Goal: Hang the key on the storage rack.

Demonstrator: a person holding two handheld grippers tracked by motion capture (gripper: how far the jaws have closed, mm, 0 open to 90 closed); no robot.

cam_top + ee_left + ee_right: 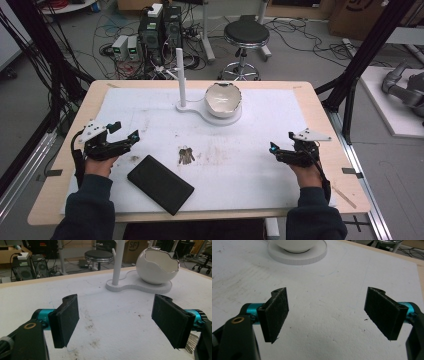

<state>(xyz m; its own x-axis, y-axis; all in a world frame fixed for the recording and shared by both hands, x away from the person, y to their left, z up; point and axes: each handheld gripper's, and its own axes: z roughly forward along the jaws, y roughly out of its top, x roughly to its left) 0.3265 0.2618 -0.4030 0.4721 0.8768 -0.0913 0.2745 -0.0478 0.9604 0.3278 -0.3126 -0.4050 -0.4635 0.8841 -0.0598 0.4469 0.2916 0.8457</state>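
A bunch of keys (186, 155) lies on the white mat (260, 165) near the middle of the table, and its tips peek in at the lower right of the left gripper view (192, 342). A black flat case (160, 184) lies at the front, left of centre. At the back stands a white egg-shaped bowl (223, 98) (157, 265) on a white base with an upright post (180, 77) (118, 262). My left gripper (124, 132) (115, 321) hovers at the left, open and empty. My right gripper (282, 142) (326, 315) hovers at the right, open and empty.
The wooden table's edge (320, 100) frames the mat. Behind the table are a black stool (245, 35), computer towers (160, 30) and loose cables on the floor. Black frame legs (367, 50) stand at both sides.
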